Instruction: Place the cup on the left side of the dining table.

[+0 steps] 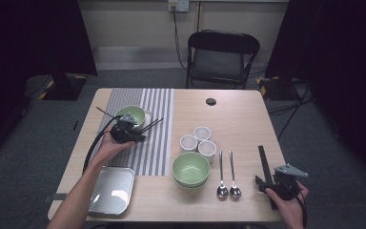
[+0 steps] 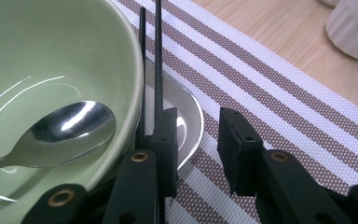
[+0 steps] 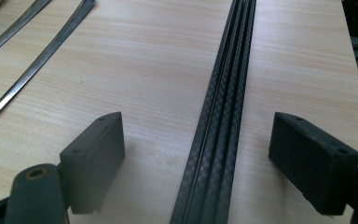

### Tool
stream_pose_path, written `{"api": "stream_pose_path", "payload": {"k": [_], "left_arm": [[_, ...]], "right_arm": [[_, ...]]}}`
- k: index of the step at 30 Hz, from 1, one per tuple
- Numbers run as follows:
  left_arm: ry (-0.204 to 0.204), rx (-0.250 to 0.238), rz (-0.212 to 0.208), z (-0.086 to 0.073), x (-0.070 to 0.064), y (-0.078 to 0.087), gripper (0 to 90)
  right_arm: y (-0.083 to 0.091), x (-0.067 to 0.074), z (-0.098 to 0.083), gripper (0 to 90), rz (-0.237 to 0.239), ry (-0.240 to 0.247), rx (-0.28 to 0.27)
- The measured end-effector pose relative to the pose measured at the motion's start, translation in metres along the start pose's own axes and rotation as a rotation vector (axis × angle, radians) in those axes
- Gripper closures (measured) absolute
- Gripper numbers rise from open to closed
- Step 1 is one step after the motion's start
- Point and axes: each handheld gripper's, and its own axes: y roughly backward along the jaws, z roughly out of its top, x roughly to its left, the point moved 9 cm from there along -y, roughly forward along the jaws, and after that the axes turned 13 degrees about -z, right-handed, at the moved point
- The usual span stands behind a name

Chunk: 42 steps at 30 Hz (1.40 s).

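Note:
A green bowl (image 1: 132, 113) (image 2: 51, 60) with a metal spoon (image 2: 60, 133) inside stands on a shiny plate (image 2: 189, 123) on the striped placemat (image 1: 159, 148). Two black chopsticks (image 1: 151, 125) (image 2: 157, 56) lie across the plate's rim beside the bowl. My left gripper (image 1: 134, 132) (image 2: 198, 121) is open just right of the bowl; its left pad rests against the chopsticks and nothing is between the pads. My right gripper (image 1: 267, 183) (image 3: 200, 123) is open wide at the front right, straddling a bundle of black chopsticks (image 1: 263, 160) (image 3: 223, 93) that lies flat on the table, untouched by the pads.
Three white cups (image 1: 198, 140) cluster mid-table, with stacked green bowls (image 1: 191, 168) in front of them. Two spoons (image 1: 226, 176) lie right of those bowls. A metal tray (image 1: 112, 188) sits at the front left. A chair (image 1: 221, 57) stands beyond the far edge.

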Motion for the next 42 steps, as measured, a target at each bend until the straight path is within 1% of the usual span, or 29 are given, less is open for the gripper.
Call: {"api": "stream_pose_path", "payload": {"k": [2,3,4,5,6,7,8,11,12,15,16,17,18,20,21,22,27,28,29,30,31,32,33,35,36,37,40,41,42], "left_arm": [[-0.01,0.004,0.014,0.0,0.002,0.001,67.4],[-0.003,-0.004,0.006,0.0,0.001,0.001,66.8],[-0.014,-0.01,0.002,0.0,0.0,0.001,66.7],[-0.017,-0.004,0.011,0.0,0.0,0.002,66.3],[-0.021,-0.001,0.002,0.001,-0.002,0.002,65.6],[-0.003,-0.025,-0.007,0.002,-0.005,0.0,64.9],[-0.024,0.0,-0.001,0.001,-0.004,0.002,64.4],[-0.009,-0.004,-0.003,0.0,-0.004,-0.002,63.0],[-0.011,0.009,0.004,-0.002,-0.003,-0.004,61.6],[-0.024,0.005,0.022,-0.004,-0.002,-0.004,61.6],[-0.028,0.016,0.028,-0.006,-0.001,-0.004,61.8],[-0.017,0.003,0.021,-0.007,-0.002,-0.005,61.1],[-0.023,0.01,0.022,-0.008,-0.001,-0.004,60.6],[-0.014,0.01,0.037,-0.012,0.001,-0.002,59.8],[0.0,-0.001,0.028,-0.012,0.0,-0.001,59.2],[-0.003,0.016,0.034,-0.014,0.002,0.002,58.4],[-0.002,0.008,0.03,-0.013,0.002,0.007,57.1],[0.008,-0.002,0.023,-0.013,0.0,0.007,57.0],[-0.006,0.009,0.029,-0.013,0.0,0.01,57.0],[0.002,-0.008,0.018,-0.012,-0.001,0.01,57.0],[0.005,0.001,-0.001,-0.013,-0.004,0.012,56.8],[0.01,-0.013,-0.003,-0.011,-0.006,0.013,56.8],[-0.004,-0.015,0.004,-0.011,-0.006,0.015,56.8],[0.0,-0.027,-0.012,-0.009,-0.009,0.02,56.8],[0.003,-0.047,-0.019,-0.008,-0.01,0.023,56.8],[0.0,-0.048,-0.011,-0.008,-0.009,0.029,56.9],[-0.002,-0.064,-0.011,-0.008,-0.01,0.037,57.3],[0.001,-0.061,-0.024,-0.01,-0.01,0.041,57.5],[0.004,-0.063,-0.019,-0.012,-0.01,0.044,58.8]], "right_arm": [[0.0,0.0,0.0,17.5,0.0,0.0,0.0],[0.0,0.0,0.0,17.5,0.0,0.0,0.0],[0.0,0.0,0.0,17.5,0.0,0.0,0.0],[0.0,0.0,0.0,17.5,0.0,0.0,0.0],[0.0,0.0,0.0,17.5,0.0,0.0,0.0],[0.0,0.0,0.0,17.5,-0.001,-0.001,0.0],[0.0,0.0,0.0,17.5,-0.001,-0.001,0.0],[0.0,0.0,0.0,17.5,-0.001,0.0,0.0],[0.0,0.0,0.0,17.5,0.0,0.001,0.0],[0.0,0.0,0.0,17.5,0.002,0.003,-0.001],[0.0,0.0,0.0,17.5,0.002,0.003,-0.001],[0.0,0.0,0.0,17.5,0.002,0.003,-0.001],[0.0,0.0,0.0,17.5,0.002,0.003,-0.001],[0.0,0.0,0.0,17.5,0.002,0.004,-0.001],[0.0,0.0,0.0,17.5,0.002,0.003,-0.001],[0.0,0.0,0.0,17.5,0.002,0.003,-0.001],[0.0,0.0,0.0,17.5,0.002,0.003,-0.001],[0.0,0.0,0.0,17.5,0.002,0.003,-0.001],[0.0,0.0,0.0,17.5,0.002,0.003,-0.001],[0.0,0.0,0.0,17.5,0.002,0.003,-0.001],[0.0,0.0,0.0,17.5,0.002,0.003,-0.001],[0.0,0.0,0.0,17.5,0.002,0.003,-0.001],[0.0,0.0,0.0,17.5,0.002,0.003,-0.001],[0.0,0.0,0.0,17.5,0.002,0.003,-0.001],[0.0,0.0,0.0,17.5,0.002,0.003,-0.001],[0.0,0.0,0.0,17.5,0.002,0.003,-0.001],[0.0,0.001,0.0,17.5,0.002,0.003,-0.001],[0.0,0.0,0.0,17.5,0.002,0.003,-0.001],[0.0,0.0,0.0,17.5,0.002,0.003,-0.001]]}}
